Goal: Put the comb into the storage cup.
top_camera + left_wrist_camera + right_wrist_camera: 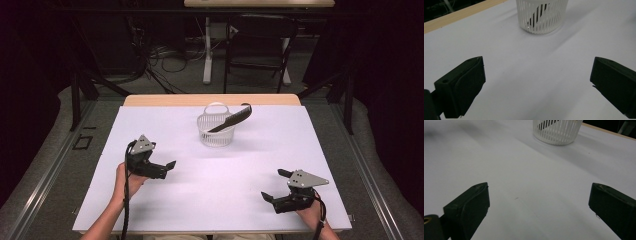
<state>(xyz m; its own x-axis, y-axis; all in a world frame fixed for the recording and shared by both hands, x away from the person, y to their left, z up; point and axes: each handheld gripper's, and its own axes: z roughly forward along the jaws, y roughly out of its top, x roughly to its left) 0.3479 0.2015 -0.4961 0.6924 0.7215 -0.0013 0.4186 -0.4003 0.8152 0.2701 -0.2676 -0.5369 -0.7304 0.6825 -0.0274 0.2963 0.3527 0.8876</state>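
A white slatted basket (216, 134) stands at the middle of the table's far half. A black comb (231, 120) leans inside it, its top end sticking out over the right rim. My left gripper (169, 169) is held low at the near left, open and empty, jaws pointing right toward the middle. My right gripper (273, 184) is at the near right, open and empty, jaws pointing left. The left gripper view shows the basket (541, 17) ahead between wide-spread jaws, with the comb (537, 15) dark behind the slats. The right gripper view has the basket (556, 131) far ahead.
A white sheet (210, 175) covers the table, with a wooden edge (210, 99) at the far side. Beyond it stand a dark folding chair (260, 45), a table leg and cables on the floor.
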